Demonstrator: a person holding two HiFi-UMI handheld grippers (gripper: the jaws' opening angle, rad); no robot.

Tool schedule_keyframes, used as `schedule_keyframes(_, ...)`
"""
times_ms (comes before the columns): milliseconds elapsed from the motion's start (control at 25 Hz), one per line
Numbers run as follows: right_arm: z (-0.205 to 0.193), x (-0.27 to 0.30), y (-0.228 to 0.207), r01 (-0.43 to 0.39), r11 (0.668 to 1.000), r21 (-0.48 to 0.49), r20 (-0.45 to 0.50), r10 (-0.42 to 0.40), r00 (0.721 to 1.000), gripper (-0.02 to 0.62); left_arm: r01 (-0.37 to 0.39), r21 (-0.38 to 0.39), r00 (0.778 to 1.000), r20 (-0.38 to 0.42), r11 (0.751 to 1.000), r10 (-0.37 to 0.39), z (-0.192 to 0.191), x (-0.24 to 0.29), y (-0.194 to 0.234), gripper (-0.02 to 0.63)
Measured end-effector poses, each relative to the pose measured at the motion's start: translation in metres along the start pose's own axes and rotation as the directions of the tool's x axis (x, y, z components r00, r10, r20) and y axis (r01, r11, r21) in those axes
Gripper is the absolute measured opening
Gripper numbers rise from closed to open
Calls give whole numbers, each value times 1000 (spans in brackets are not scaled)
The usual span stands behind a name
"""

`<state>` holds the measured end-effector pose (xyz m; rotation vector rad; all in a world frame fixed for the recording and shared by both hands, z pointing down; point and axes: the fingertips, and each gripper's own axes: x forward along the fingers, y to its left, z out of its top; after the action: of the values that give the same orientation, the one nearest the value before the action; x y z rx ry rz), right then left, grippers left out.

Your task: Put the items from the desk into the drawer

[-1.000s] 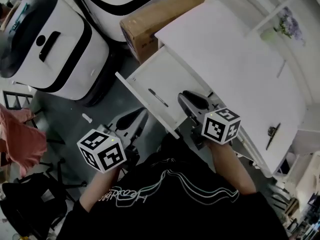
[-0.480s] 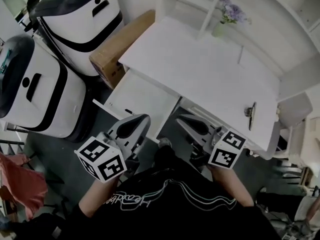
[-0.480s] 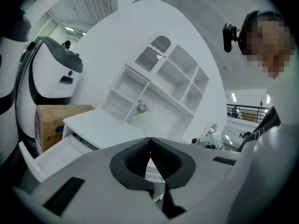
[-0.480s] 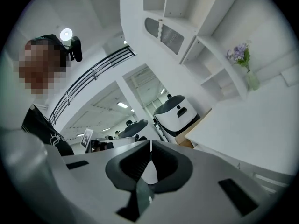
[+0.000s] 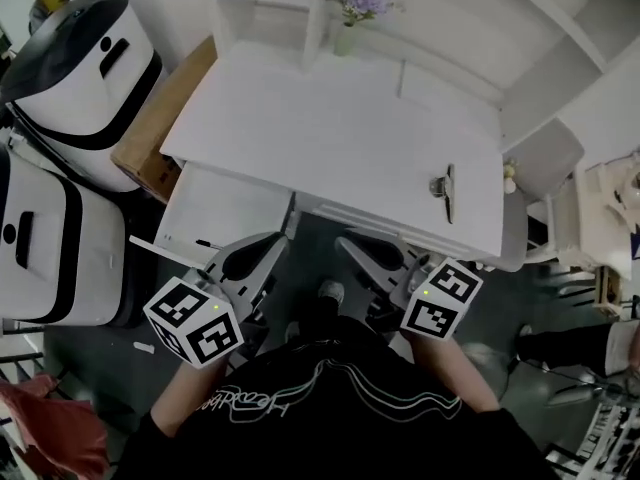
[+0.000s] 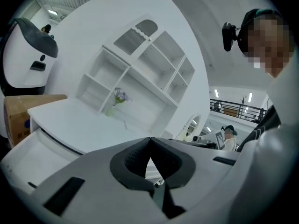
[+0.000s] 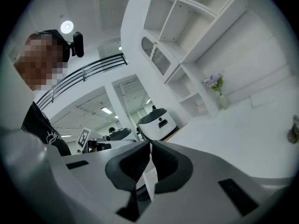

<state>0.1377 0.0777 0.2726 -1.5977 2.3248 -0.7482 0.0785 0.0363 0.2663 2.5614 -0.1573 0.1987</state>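
The dark item [image 5: 445, 192] lies alone on the desk [image 5: 330, 118], near the front edge on the right and well apart from the open drawer [image 5: 230, 203] at the left. It is slim and long with a bulge at one side. It is probably light and stiff, so a pinch across its narrow middle should lift it, though the smooth top may let it skid. In the drawer one thin dark thing [image 5: 204, 244] sits by the front wall, too small to name.

The left gripper [image 5: 278, 240] and right gripper [image 5: 343, 241] hang below the desk's edge, both with jaw tips pressed together and nothing between them.

By count: one item on the desk, one drawer, one vase [image 5: 344, 40] of flowers at the back, two white machines [image 5: 80, 58] and one box [image 5: 150, 128] to the left.
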Motion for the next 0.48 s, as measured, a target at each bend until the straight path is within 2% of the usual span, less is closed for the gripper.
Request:
schedule_keyframes(160, 7, -46, -42, 130, 991, 2, 40, -130, 991, 49, 63, 8, 996, -60, 998, -62, -8, 46, -22, 20)
schedule_keyframes(480, 25, -107, -126, 334, 942, -47, 58, -331, 942, 52, 144, 11, 976, -169, 990, -140, -19, 133, -43, 20)
